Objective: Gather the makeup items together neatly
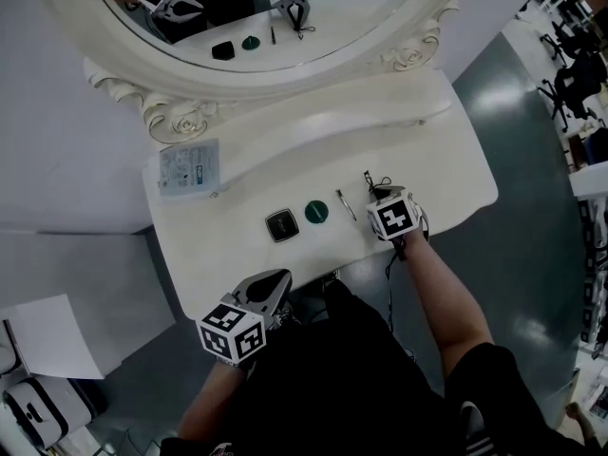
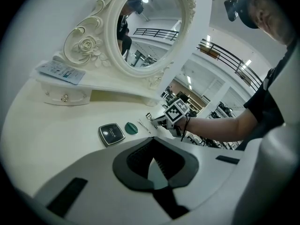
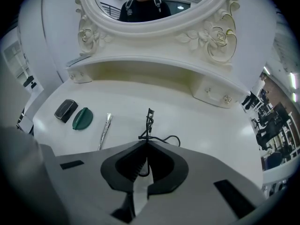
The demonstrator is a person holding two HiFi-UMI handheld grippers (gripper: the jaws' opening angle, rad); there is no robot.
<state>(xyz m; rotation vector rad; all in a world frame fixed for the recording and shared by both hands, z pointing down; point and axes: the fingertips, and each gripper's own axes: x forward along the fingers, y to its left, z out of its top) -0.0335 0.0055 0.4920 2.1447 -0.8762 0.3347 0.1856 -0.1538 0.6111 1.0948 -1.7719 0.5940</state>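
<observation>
On the white vanity top [image 1: 456, 160] three items lie in a row: a black compact [image 1: 282, 225] [image 3: 65, 109], a green oval piece [image 1: 316, 211] [image 3: 82, 118] and a slim silver tool [image 1: 345, 204] [image 3: 105, 129]. To their right, my right gripper [image 1: 380, 195] [image 3: 146, 142] is shut on the handle end of a black eyelash curler [image 3: 149, 122] [image 1: 370, 180]. The curler's head points toward the mirror, just above or on the table. My left gripper [image 1: 275, 283] [image 2: 152, 150] hangs at the table's front edge with its jaws together and nothing in them, short of the compact [image 2: 111, 133].
An ornate white oval mirror [image 1: 256, 65] stands on a raised shelf with small drawers [image 3: 215, 93] at the back. A pale blue packet [image 1: 189, 166] lies on the shelf's left end. The table's front edge is against the person's body.
</observation>
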